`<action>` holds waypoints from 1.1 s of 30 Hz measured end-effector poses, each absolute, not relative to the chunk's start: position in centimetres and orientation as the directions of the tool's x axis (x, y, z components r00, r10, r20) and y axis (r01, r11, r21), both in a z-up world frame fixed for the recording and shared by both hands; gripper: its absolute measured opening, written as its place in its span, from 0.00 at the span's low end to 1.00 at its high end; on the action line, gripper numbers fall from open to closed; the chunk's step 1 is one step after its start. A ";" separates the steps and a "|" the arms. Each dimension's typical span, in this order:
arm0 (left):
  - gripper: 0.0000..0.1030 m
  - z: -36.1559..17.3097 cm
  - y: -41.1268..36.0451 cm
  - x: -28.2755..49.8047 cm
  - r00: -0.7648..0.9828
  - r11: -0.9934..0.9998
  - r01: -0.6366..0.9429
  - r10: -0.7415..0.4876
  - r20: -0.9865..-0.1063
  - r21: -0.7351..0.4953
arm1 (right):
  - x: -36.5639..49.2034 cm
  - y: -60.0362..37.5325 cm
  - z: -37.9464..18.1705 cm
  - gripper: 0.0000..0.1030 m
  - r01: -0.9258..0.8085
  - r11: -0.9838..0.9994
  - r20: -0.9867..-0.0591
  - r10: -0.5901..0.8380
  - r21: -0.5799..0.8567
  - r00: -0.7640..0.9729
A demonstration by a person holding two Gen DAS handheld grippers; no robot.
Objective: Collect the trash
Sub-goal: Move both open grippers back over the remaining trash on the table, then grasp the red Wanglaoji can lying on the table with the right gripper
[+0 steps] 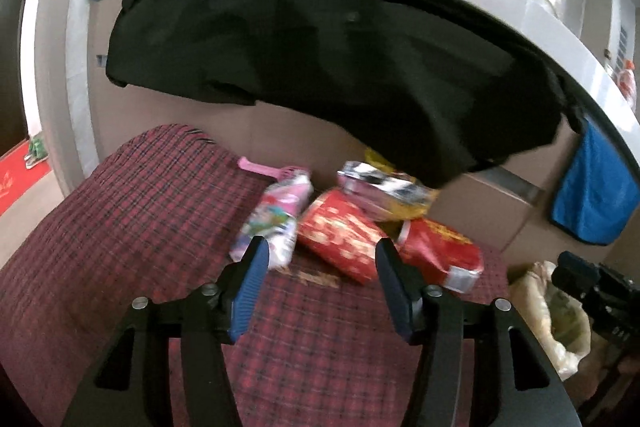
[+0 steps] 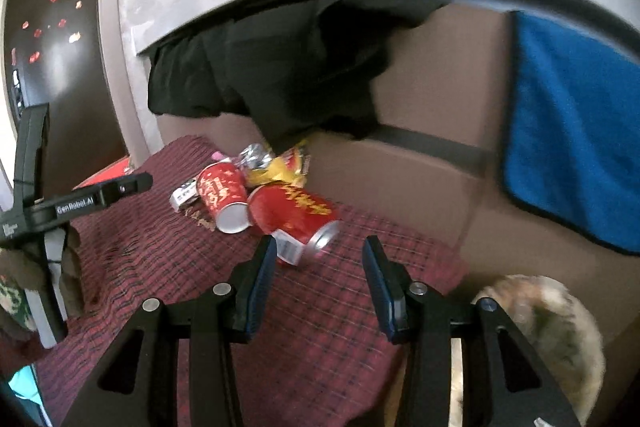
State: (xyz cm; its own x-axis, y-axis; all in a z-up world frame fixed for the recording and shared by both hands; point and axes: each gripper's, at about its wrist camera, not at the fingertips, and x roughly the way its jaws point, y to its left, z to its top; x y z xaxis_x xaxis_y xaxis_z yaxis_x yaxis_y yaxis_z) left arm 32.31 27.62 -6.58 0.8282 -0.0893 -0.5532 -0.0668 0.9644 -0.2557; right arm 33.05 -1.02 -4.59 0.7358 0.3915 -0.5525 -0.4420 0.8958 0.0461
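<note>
Here: both grippers' fingers spread, empty — left gripper (image 1: 320,267), right gripper (image 2: 320,259); two red cans (image 2: 292,215) on plaid cloth (image 2: 160,267).

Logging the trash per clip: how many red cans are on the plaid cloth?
2. The nearer red can lies on its side by the right gripper; the farther red can lies against it. Wrappers could hide more.
</note>
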 end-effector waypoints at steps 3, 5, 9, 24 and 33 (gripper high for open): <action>0.55 -7.5 29.6 33.6 0.809 0.957 -0.079 -0.103 -0.578 -0.281 | 34.7 1.1 -5.4 0.41 -0.478 0.877 -0.564 0.424 0.059 0.709; 0.55 -8.1 30.4 34.0 0.801 0.951 -0.079 -0.118 -0.586 -0.299 | 36.0 2.7 -5.9 0.41 -0.494 0.869 -0.574 0.419 0.030 0.703; 0.55 -8.8 31.1 33.9 0.794 0.945 -0.077 -0.135 -0.593 -0.319 | 38.9 4.8 -6.3 0.41 -0.497 0.867 -0.593 0.412 0.023 0.691; 0.55 -7.8 33.4 29.5 0.812 0.943 -0.103 -0.105 -0.574 -0.317 | 49.8 11.8 -9.7 0.41 -0.420 0.898 -0.657 0.395 0.128 0.642; 0.55 -8.8 34.4 29.5 0.795 0.935 -0.134 -0.097 -0.599 -0.329 | 48.0 15.5 -11.0 0.39 -0.558 0.803 -0.679 0.531 0.211 0.507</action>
State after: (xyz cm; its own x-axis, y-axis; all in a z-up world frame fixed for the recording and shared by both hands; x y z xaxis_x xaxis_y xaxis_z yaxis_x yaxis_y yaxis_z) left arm 29.45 34.37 -8.75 0.7951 -0.0968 -0.5987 -0.1336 0.9349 -0.3287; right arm 48.01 15.50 -10.97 0.5066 0.5310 -0.6793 -0.5577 0.8027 0.2115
